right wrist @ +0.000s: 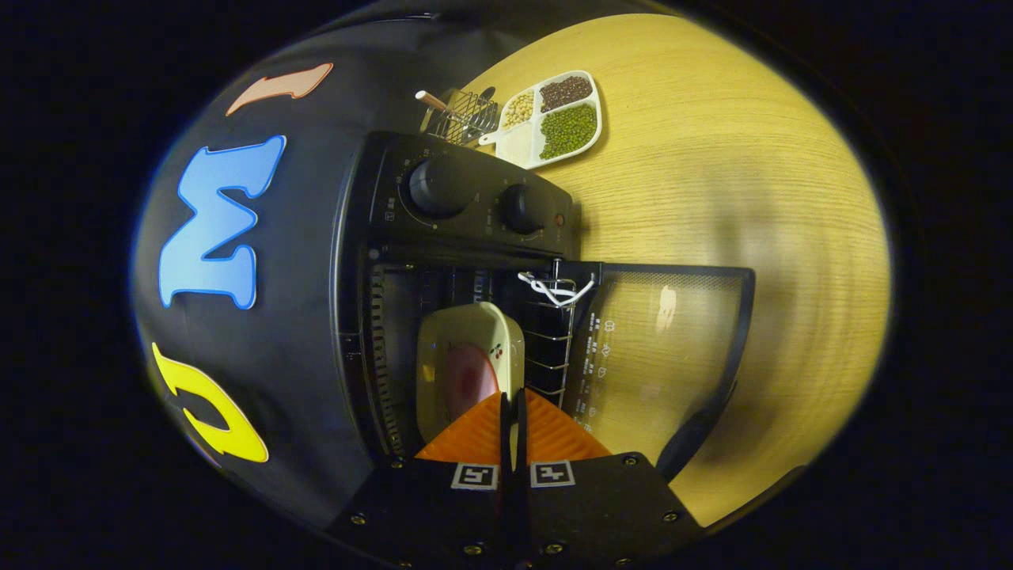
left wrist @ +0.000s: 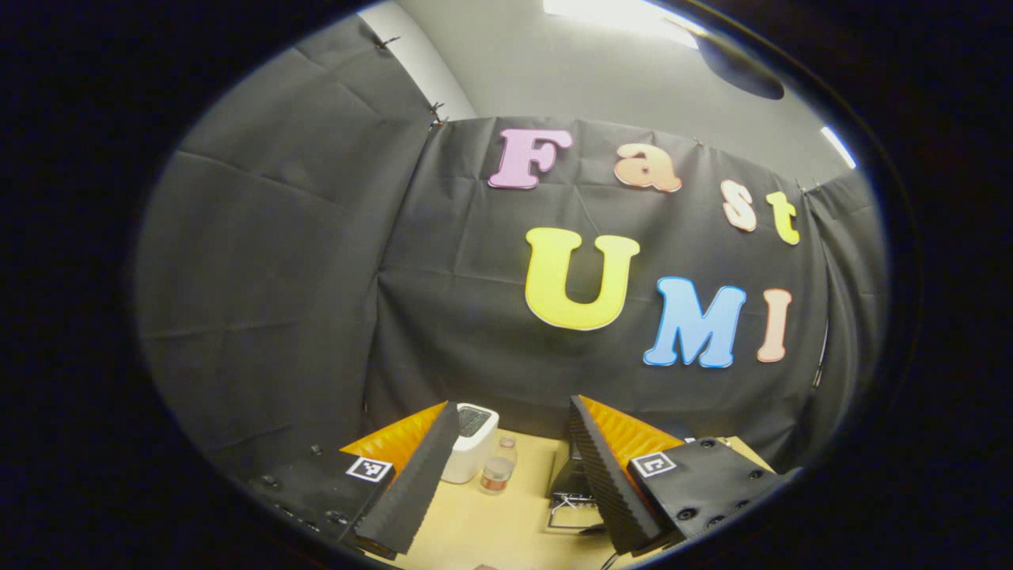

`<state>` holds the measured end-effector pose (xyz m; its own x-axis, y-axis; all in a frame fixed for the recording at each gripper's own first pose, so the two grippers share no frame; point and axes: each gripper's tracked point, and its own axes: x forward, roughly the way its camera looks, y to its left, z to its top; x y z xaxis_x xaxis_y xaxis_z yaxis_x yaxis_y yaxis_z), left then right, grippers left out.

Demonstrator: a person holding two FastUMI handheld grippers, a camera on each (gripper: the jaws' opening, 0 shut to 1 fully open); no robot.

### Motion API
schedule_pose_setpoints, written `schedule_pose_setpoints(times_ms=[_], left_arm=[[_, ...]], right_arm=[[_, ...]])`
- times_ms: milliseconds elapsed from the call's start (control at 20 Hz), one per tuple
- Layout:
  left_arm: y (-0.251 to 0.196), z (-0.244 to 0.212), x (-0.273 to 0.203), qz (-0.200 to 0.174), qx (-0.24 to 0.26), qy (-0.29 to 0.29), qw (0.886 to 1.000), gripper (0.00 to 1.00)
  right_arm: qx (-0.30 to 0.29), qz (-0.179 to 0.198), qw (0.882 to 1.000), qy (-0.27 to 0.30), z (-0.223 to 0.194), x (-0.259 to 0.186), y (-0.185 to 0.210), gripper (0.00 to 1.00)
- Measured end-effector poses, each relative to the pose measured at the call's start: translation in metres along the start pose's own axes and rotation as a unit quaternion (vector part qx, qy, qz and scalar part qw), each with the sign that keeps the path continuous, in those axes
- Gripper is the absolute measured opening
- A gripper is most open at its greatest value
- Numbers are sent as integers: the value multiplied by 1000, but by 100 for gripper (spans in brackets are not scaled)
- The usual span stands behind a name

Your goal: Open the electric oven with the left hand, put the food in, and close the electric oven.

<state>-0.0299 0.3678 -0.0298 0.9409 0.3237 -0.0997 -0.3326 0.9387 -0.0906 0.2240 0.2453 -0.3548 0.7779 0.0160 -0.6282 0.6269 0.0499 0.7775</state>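
cream dish (right wrist: 467,360) pinched in my right fingers (right wrist: 510,427); slide it level onto the oven (right wrist: 443,261) rack (right wrist: 554,348). left fingers (left wrist: 506,467) spread, idle.

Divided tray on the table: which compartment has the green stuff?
The biggest compartment of the divided tray, on the side facing the open oven door; the others hold dark, pale yellow and white contents.

A staged recording booth is standing in for a kitchen: black cloth wall (left wrist: 316,301) is enclosing a wooden counter (right wrist: 712,158) bearing an oven (right wrist: 443,237) and toaster (left wrist: 471,442).
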Motion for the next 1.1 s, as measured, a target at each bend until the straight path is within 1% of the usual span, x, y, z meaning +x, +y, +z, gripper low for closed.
schedule_pose_setpoints(times_ms=[50,100,150,200,250,300,350,400,550,650,750,800,850,900,950,1000,1050,1100], left_arm=[[3,-1,1,4,1,3,1000,98],[6,-2,2,8,2,6,1000,94],[10,-4,1,11,4,9,1000,98],[13,-6,1,15,6,13,1000,98],[16,-7,2,19,8,17,1000,94],[18,-8,1,21,9,20,1000,98],[19,-10,2,23,10,23,999,98],[18,-10,3,25,10,25,999,94],[11,-12,9,20,11,28,999,94],[3,-8,12,13,13,24,1000,94],[-7,-4,15,4,14,19,1000,94],[-14,-4,17,0,13,17,1000,90],[-21,-4,18,-7,11,17,1000,98],[-28,-4,19,-14,8,17,1000,98],[-36,-3,21,-21,6,15,1000,94],[-44,-2,22,-28,6,13,1000,99],[-54,-4,23,-36,5,12,999,94],[-63,-3,23,-44,5,10,999,94]], right_arm=[[9,7,1000,-5,-2,7,2,1],[21,15,1000,-8,-3,15,6,1],[34,25,999,-12,-4,20,8,1],[47,38,998,-13,-7,27,12,1],[49,46,998,-14,-8,31,15,2],[46,49,998,-15,-9,34,16,3],[47,55,997,-14,-11,39,18,2],[47,57,997,-9,-16,43,20,2],[51,62,997,-1,-22,45,21,4],[52,63,997,8,-20,45,19,7],[21,63,997,24,-22,38,20,13],[-3,71,997,31,-22,34,22,15],[-23,75,996,40,-23,30,23,21],[-39,66,996,54,-26,23,17,24],[-58,57,995,64,-26,17,11,32],[-84,52,993,66,-21,10,4,31],[-114,51,990,63,-17,2,0,32],[-148,49,985,69,-13,-7,-3,32]])
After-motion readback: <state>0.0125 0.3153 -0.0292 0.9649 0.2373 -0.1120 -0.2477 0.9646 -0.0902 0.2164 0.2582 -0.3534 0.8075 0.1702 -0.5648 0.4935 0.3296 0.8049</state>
